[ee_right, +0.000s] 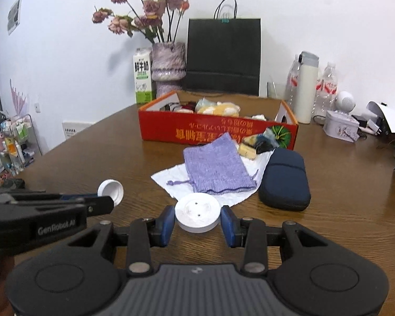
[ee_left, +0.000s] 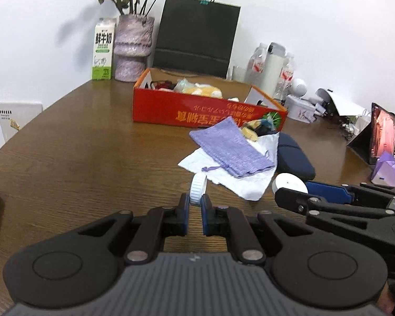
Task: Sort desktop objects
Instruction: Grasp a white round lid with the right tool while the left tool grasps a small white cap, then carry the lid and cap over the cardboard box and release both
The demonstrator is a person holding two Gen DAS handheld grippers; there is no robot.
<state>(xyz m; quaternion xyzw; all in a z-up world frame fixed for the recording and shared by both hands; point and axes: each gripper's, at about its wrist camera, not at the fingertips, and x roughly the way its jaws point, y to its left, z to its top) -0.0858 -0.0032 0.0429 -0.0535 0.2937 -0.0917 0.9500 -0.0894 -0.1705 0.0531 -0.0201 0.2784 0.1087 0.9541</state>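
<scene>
My left gripper (ee_left: 195,200) is shut on a small white ribbed cap (ee_left: 197,188), held on edge between the blue pads above the brown table (ee_left: 79,158). Level with it on the right, my right gripper (ee_right: 197,212) is shut on a flat white round disc (ee_right: 197,214). Each view shows the other gripper alongside: the disc (ee_left: 289,183) to the right, the cap (ee_right: 110,188) to the left. Ahead lie a purple knitted pouch (ee_right: 216,168) on white paper (ee_right: 171,177), a navy case (ee_right: 285,181) and an open red box (ee_right: 216,131) holding soft toys.
Small toys (ee_right: 258,144) lie against the box front. Along the wall stand a black paper bag (ee_right: 223,55), a flower vase (ee_right: 168,68), a milk carton (ee_right: 142,76), bottles with a white flask (ee_right: 306,89) and a tin (ee_right: 341,129). A tablet (ee_left: 381,137) stands at the right edge.
</scene>
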